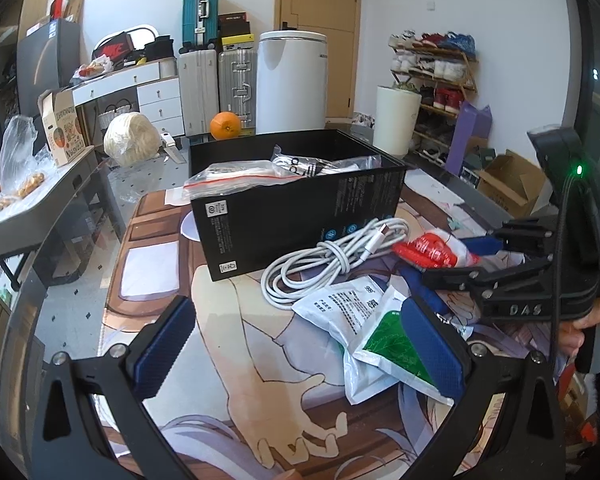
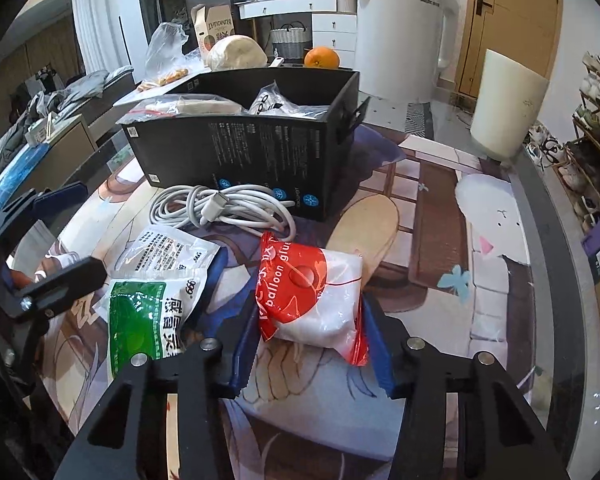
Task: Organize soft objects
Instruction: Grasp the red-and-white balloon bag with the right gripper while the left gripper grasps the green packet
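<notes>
Downward-tilted right gripper (image 2: 312,344) pinching red-and-white packet (image 2: 316,292); left gripper (image 1: 296,344) spread, angled over mat (image 1: 228,320)

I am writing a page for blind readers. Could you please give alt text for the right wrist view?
The right tool is shut on a red and white balloon glue bag on a printed table mat. Left of it lie green and white medicine sachets; behind, a coiled white USB cable and an open black box holding bagged items.
</notes>
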Demonstrator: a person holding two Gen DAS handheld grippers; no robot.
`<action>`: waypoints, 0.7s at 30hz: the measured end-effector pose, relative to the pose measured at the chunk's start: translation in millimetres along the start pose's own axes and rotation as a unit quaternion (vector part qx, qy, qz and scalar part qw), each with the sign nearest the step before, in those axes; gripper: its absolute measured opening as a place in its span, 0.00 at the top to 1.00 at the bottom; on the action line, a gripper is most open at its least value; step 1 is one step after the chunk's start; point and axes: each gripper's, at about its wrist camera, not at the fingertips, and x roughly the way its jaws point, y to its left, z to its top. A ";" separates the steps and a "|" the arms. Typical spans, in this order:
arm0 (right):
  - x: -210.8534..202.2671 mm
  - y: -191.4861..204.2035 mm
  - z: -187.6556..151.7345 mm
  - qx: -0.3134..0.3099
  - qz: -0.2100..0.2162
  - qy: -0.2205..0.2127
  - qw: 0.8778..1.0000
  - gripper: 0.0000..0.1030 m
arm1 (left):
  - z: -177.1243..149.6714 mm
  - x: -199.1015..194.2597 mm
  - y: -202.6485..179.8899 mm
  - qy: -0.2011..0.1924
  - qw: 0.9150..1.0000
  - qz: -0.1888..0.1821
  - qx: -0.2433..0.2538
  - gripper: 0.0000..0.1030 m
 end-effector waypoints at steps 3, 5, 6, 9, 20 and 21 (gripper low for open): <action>-9.8 -5.4 -0.1 0.000 0.005 -0.010 1.000 0.53 | -1.5 -0.9 -9.6 0.002 1.000 0.000 0.029 0.00; -17.7 -7.5 0.9 -0.001 0.008 -0.018 1.000 0.53 | -2.6 -0.5 -16.3 0.008 0.999 0.010 0.047 0.00; -20.8 -8.3 1.3 -0.002 0.008 -0.021 1.000 0.53 | -3.3 0.5 -21.3 0.013 0.998 0.014 0.061 0.00; -30.8 -9.5 2.6 -0.006 0.008 -0.033 0.999 0.53 | -3.7 0.6 -30.9 0.023 0.997 -0.002 0.080 0.00; -44.7 -13.0 4.9 -0.001 0.014 -0.048 0.999 0.53 | -3.3 7.4 -63.7 0.057 0.987 -0.041 0.147 0.02; -44.5 -12.9 5.0 -0.002 0.014 -0.048 0.999 0.53 | -3.4 9.0 -65.9 0.060 0.986 -0.042 0.153 0.02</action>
